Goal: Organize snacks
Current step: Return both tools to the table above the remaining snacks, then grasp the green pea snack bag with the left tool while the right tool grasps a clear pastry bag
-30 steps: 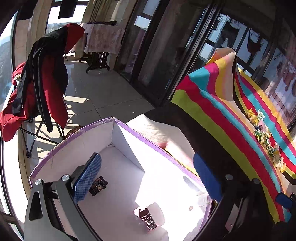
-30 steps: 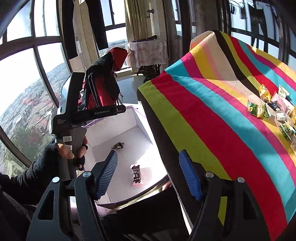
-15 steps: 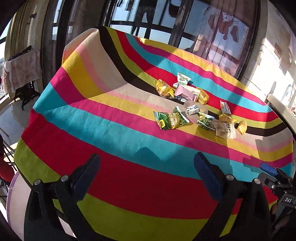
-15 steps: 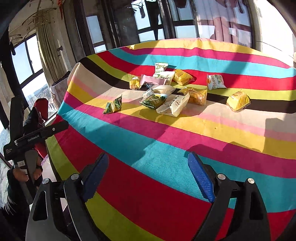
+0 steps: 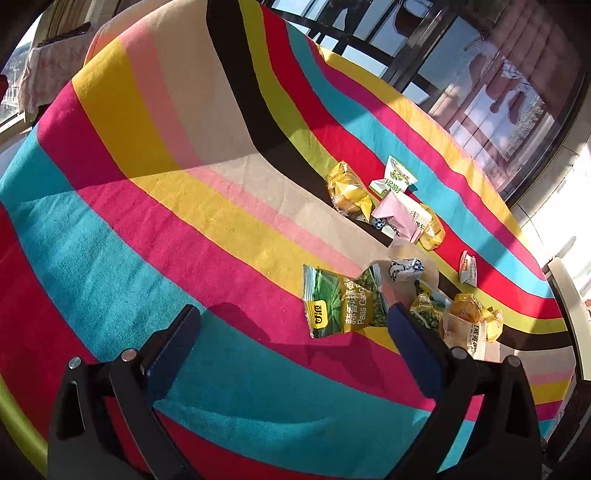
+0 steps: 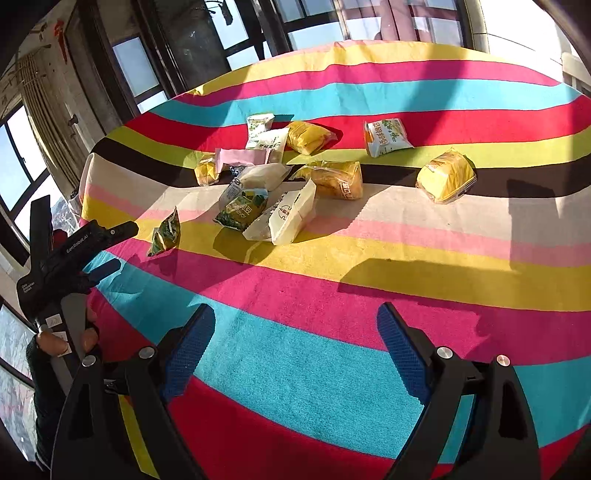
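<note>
Several snack packets lie in a loose pile on the striped tablecloth point(image 5: 147, 221). A green peas packet point(image 5: 340, 302) lies closest, just beyond my left gripper point(image 5: 291, 321) and near its right finger. That gripper is open and holds nothing. Behind it are a pink packet point(image 5: 397, 218) and yellow packets point(image 5: 347, 188). In the right wrist view my right gripper point(image 6: 295, 315) hovers open and empty over the blue stripe, well short of the pile. A white packet point(image 6: 286, 218) and the green peas packet point(image 6: 166, 232) lie ahead. The left gripper point(image 6: 118, 247) shows at the left edge.
A gloved hand point(image 6: 55, 343) holds the left gripper's handle beside the table's left edge. Tall windows point(image 6: 258, 33) and curtains ring the table. One yellow packet point(image 6: 447, 179) sits apart at the right. The near stripes of the cloth point(image 6: 295, 369) carry no packets.
Both views swung from the white box on the floor, with two snacks in it, up to the table top. The right gripper's jaws widened. Both grippers moved in over the cloth.
</note>
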`<state>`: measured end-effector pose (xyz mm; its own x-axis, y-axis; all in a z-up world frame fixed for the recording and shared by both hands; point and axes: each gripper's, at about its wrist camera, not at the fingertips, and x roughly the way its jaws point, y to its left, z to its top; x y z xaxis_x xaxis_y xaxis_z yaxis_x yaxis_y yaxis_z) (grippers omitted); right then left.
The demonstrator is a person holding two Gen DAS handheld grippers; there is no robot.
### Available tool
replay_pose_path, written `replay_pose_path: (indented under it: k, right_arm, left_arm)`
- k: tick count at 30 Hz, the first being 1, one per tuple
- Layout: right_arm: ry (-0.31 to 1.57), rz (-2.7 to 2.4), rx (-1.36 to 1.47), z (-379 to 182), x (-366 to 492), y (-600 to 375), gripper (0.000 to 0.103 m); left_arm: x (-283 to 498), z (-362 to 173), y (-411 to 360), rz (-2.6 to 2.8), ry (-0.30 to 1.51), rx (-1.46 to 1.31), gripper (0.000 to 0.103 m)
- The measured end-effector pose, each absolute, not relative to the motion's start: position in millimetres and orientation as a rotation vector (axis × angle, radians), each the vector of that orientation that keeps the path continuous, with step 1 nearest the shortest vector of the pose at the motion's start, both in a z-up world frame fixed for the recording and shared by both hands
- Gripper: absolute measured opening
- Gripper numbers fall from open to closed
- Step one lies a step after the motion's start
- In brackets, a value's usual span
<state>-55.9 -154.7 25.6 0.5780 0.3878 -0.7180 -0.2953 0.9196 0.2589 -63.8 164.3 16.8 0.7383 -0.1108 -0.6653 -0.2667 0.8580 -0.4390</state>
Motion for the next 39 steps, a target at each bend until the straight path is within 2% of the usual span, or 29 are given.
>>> replay_pose_path:
  k: [1,6,13,15,16,17,21,32,39]
  right_arm:
    - [0.874,0.388,0.12,26,-46,-151,0.087]
    - [0.892,0.315,0.1,28,-4,-126,0.087]
    - [0.935,0.186,-0.1,5,20,-77,0.088]
    - [0.938,0.198,-0.088,4,19,-80,0.085]
    - [0.925,0.219,-0.084,5,17,-83,0.077]
    - [0.907,0.239,-0.09,7,12,-86,0.057]
    - [0.882,0.316,-0.075,11,-12,-109,0.044]
    - [0.816,0.389,0.038,19,-60,-170,0.044]
    - [0.831,0.414,0.095,17,-57,-176,0.045]
  left_arm:
    - [-62,10,164,0.076,0.788,-0.56,0.101]
    - [-76,18,154,0.064,0.772,-0.468,0.101]
    - [-69,17,151,0.067,0.78,-0.454,0.101]
    - [-70,17,152,0.064,0.776,-0.461,0.101]
    - [-70,17,152,0.063,0.776,-0.461,0.101]
    - [-70,17,152,0.063,0.777,-0.46,0.101]
    - [-70,17,153,0.063,0.777,-0.459,0.101]
    - [-66,17,147,0.083,0.802,-0.413,0.101]
    - [-44,12,116,0.191,0.945,-0.172,0.101]
